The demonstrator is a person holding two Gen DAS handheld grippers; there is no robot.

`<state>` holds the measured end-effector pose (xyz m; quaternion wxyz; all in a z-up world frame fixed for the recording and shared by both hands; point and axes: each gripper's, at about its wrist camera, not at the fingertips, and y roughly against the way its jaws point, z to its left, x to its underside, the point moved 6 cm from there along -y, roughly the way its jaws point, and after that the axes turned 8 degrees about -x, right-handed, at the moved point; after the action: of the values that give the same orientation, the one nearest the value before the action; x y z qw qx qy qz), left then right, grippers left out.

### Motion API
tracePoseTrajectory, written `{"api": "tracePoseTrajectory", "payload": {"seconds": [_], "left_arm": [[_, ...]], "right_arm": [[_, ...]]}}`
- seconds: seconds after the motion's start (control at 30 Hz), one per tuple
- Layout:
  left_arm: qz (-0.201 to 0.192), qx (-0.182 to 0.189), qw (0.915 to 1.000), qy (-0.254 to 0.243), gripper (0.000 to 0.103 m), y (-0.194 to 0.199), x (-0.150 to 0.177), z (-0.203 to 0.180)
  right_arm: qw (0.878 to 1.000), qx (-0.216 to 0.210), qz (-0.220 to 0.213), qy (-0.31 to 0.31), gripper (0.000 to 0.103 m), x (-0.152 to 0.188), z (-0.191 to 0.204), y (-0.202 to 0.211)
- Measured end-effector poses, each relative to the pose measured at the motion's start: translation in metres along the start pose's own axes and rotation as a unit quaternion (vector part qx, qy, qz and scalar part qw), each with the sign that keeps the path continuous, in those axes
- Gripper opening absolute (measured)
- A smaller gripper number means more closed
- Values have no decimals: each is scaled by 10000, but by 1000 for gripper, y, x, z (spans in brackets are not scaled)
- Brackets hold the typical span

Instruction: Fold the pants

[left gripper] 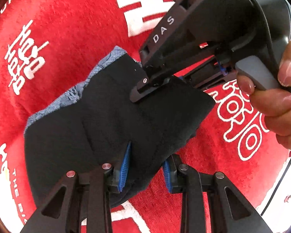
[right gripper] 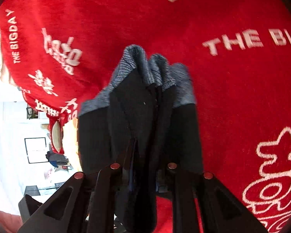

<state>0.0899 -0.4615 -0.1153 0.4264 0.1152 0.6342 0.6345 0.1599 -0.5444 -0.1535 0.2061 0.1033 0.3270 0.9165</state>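
I look down on a red pile cloth (left gripper: 71, 19) that covers nearly the whole field in both views. It carries white printed characters and the words "THE BIGDAY" (right gripper: 15, 36). In the right wrist view, past the cloth's left edge, I see a bright white room (right gripper: 7, 136), a dark-framed white panel (right gripper: 35, 150) and indistinct dark objects near it.

Red plush blanket (left gripper: 71, 19) with white lettering, white room (right gripper: 7, 128) beyond its edge
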Motion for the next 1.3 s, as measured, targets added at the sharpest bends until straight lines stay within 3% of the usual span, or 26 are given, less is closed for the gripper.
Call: {"api": "tracePoseTrajectory", "payload": {"seconds": [0.07, 0.17, 0.37, 0.43, 0.47, 0.63, 0.83, 0.9, 0.97, 1.13, 1.23, 1.3], "left_arm": [[-34, -44, 10000, -68, 33, 1, 1, -2], [-7, 67, 9999, -115, 48, 5, 2, -2], [226, 332, 9991, 165, 48, 23, 7, 19], [285, 405, 9983, 297, 56, 25, 9, 31], [275, 377, 9981, 405, 65, 29, 12, 40], [134, 168, 9978, 620, 65, 39, 14, 76], [272, -284, 9916, 1231, 65, 20, 23, 144], [350, -534, 9845, 1631, 65, 11, 22, 178], [505, -646, 9710, 2247, 65, -3, 20, 217], [1076, -692, 9449, 3013, 65, -50, 25, 263], [1411, -539, 9381, 3117, 66, -73, 37, 258], [1396, -586, 9400, 3059, 66, -79, 41, 252]], "right_arm": [[10000, -32, -60, -42, 19, 1, -6, 0], [9999, 16, -101, -48, 21, 3, -7, 2], [9988, 473, -114, 73, 26, 9, 0, 8], [9980, 616, -102, 86, 27, 12, 0, 11], [9976, 685, -107, 88, 27, 13, 0, 11], [9915, 1208, -281, 399, 27, 20, 6, 8], [9741, 1914, -242, 1183, 33, 19, 14, -3], [9724, 1970, -258, 1221, 34, 19, 14, -4], [9721, 2008, -301, 1172, 34, 20, 14, -4], [9671, 2154, -336, 1308, 34, 21, 17, -5], [9648, 2198, -366, 1398, 34, 23, 17, -5], [9638, 2225, -380, 1417, 35, 23, 17, -5]]}}
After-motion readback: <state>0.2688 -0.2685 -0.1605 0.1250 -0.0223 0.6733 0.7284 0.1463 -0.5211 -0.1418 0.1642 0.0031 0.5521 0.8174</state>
